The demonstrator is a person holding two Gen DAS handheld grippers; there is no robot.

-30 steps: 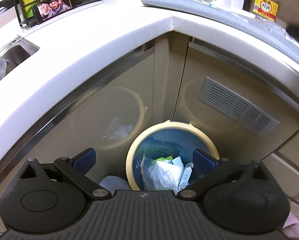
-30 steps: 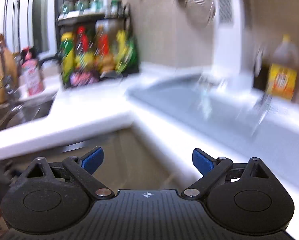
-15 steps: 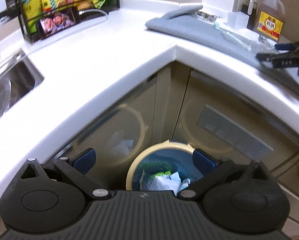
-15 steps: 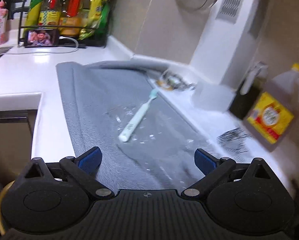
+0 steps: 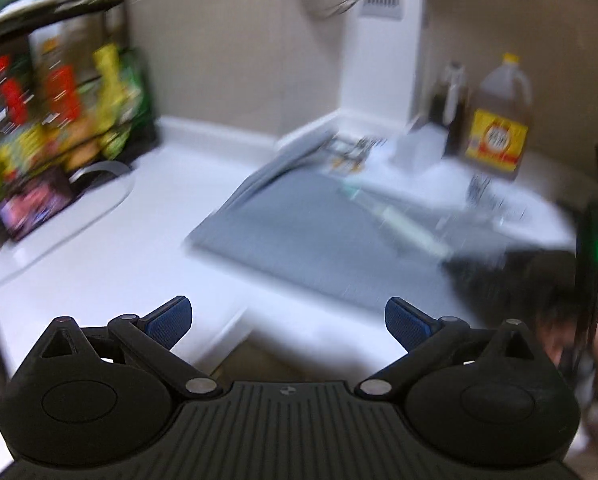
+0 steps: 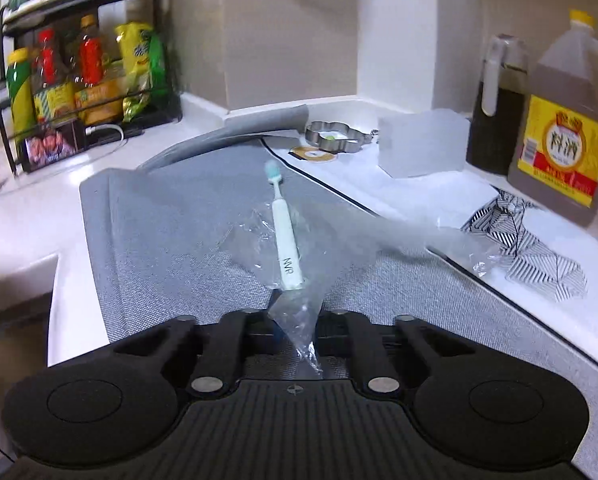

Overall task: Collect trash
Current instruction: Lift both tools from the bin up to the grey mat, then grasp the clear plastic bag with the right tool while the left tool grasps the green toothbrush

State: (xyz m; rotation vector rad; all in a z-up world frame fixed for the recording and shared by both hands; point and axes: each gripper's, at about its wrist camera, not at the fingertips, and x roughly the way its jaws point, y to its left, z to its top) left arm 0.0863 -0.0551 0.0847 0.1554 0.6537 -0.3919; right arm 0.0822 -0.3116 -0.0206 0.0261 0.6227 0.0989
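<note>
mat (image 6: 171,240) on counter (image 6: 27,216) | toothbrush (image 6: 285,236) on mat centre, head far, lying over plastic wrapper (image 6: 299,304) | bottle rack (image 6: 83,64) far left | box (image 6: 423,142) far right of mat | jug (image 6: 565,136) right of dark bottle (image 6: 497,112), far right

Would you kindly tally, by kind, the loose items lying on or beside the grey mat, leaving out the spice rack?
Toothbrush: 1
Clear plastic wrapper, pinched in the right gripper: 1
Bottles, a dark bottle and a yellow-label jug: 2
Translucent box: 1
Flower-shaped metal ring: 1
Black-and-white patterned wrapper: 1
Total: 7
</note>
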